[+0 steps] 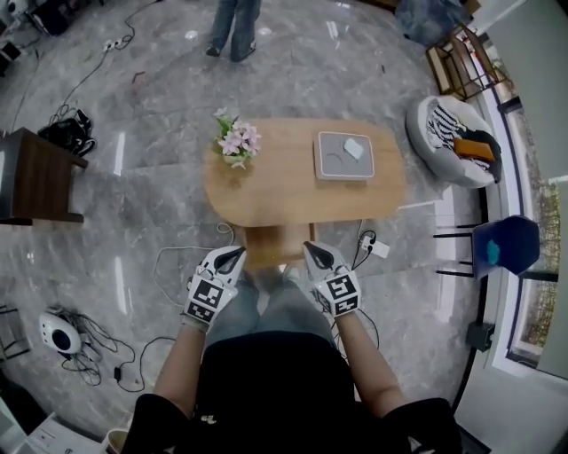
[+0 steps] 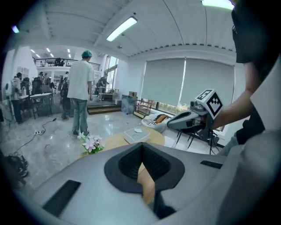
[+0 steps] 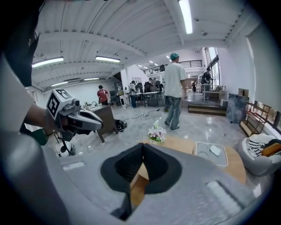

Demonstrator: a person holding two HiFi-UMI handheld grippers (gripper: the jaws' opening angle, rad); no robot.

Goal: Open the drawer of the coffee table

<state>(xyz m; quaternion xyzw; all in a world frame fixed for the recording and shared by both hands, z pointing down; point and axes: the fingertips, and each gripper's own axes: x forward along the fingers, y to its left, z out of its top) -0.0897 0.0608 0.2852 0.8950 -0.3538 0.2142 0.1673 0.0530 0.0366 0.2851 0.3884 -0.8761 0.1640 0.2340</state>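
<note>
Head view: flowers, tray on coffee table.

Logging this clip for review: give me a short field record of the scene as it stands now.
table: oval wooden coffee table, in front of the person
on table: pink flowers on the left, grey tray on the right
drawer: wooden drawer at the near edge; how far out is unclear
left gripper: jaws together, empty, near the drawer
right gripper: jaws together, empty, near the drawer

Pink flowers and a grey tray sit well apart. Beyond them, a person stands on the marble floor.
</note>
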